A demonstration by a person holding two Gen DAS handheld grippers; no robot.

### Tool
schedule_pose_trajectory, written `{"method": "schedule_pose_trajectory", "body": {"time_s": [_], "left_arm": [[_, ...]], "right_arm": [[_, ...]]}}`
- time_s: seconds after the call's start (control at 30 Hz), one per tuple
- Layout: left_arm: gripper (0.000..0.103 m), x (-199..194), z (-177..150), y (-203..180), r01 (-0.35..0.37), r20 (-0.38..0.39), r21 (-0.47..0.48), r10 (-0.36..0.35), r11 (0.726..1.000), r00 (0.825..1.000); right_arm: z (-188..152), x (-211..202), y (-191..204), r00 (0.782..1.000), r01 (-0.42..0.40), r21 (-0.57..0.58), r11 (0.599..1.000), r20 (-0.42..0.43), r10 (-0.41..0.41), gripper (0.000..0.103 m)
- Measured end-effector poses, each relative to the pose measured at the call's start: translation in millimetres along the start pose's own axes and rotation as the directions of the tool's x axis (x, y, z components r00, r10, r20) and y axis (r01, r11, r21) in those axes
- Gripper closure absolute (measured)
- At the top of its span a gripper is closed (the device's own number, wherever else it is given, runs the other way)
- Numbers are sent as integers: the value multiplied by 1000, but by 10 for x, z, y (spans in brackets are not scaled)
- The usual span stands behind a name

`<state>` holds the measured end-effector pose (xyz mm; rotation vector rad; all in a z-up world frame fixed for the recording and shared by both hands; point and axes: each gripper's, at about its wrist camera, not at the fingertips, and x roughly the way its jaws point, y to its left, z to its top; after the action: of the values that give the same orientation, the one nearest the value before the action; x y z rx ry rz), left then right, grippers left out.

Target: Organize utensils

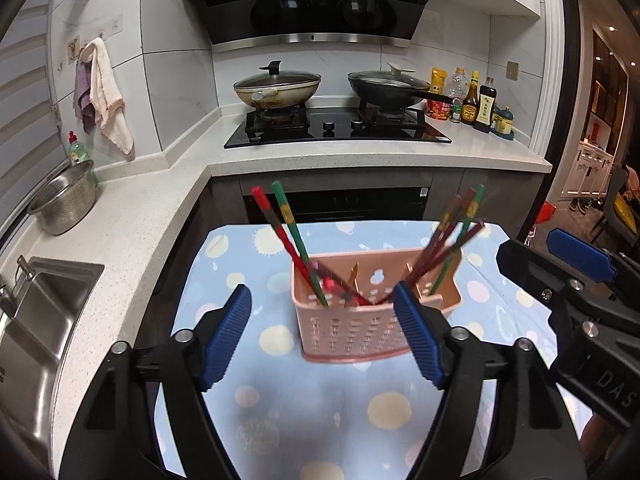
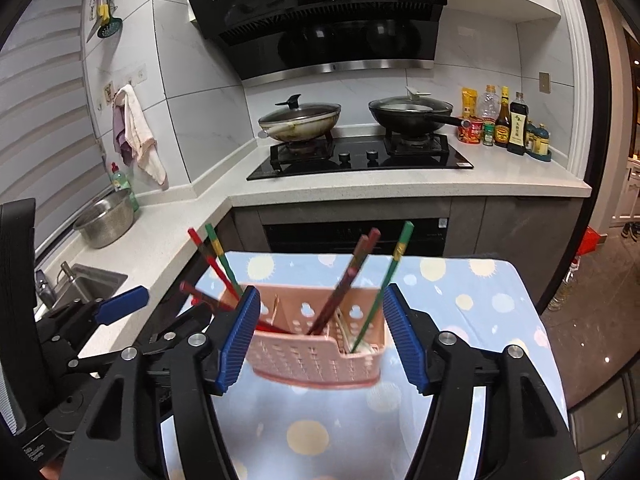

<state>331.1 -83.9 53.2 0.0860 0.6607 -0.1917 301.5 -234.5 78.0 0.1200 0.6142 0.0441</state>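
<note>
On the spotted cloth (image 1: 384, 404), the pink caddy (image 1: 360, 336) sits mid-table, edges clear.

Kitchen corner with pale tiled walls (image 2: 208, 120), white speckled countertop (image 1: 132, 216) and black range hood (image 2: 320, 20) — window blinds (image 2: 40, 128) at left.

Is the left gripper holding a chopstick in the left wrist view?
No: the left gripper has its jaws wide apart with nothing between them, and the chopsticks stand in the pink holder beyond.
</note>
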Motion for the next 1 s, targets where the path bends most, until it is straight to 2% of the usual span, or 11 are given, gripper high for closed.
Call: {"method": "schedule_pose_trajectory", "body": {"time_s": [0.07, 0.13, 0.3, 0.47, 0.83, 0.87, 1.0], "left_arm": [[20, -82, -99, -30, -11, -3, 3, 11, 1000, 1000], [15, -160, -204, -65, -20, -4, 5, 20, 1000, 1000], [11, -305, -437, -136, -18, -21, 18, 18, 1000, 1000], [9, -399, -623, -161, -12, -52, -7, 12, 1000, 999], [9, -411, -882, -104, -50, -98, -23, 48, 998, 994], [9, -408, -901, -80, -53, -103, -26, 50, 998, 993], [9, -394, -931, -11, -61, -113, -36, 57, 997, 992]], "right_arm": [[-89, -90, -20, 1000, 10, -4, 1000, -12, -10, 38], [-187, -175, -36, 1000, 20, -10, 1000, -20, -21, 36], [-398, -346, -81, 998, 62, -11, 998, -31, -63, 33], [-568, -502, -101, 993, 118, -10, 993, -14, -118, 21], [-822, -562, -154, 987, 156, -9, 988, -41, -157, 15], [-841, -558, -164, 986, 163, -13, 987, -45, -163, 6], [-917, -549, -156, 983, 173, -22, 985, -52, -174, 7]]}}
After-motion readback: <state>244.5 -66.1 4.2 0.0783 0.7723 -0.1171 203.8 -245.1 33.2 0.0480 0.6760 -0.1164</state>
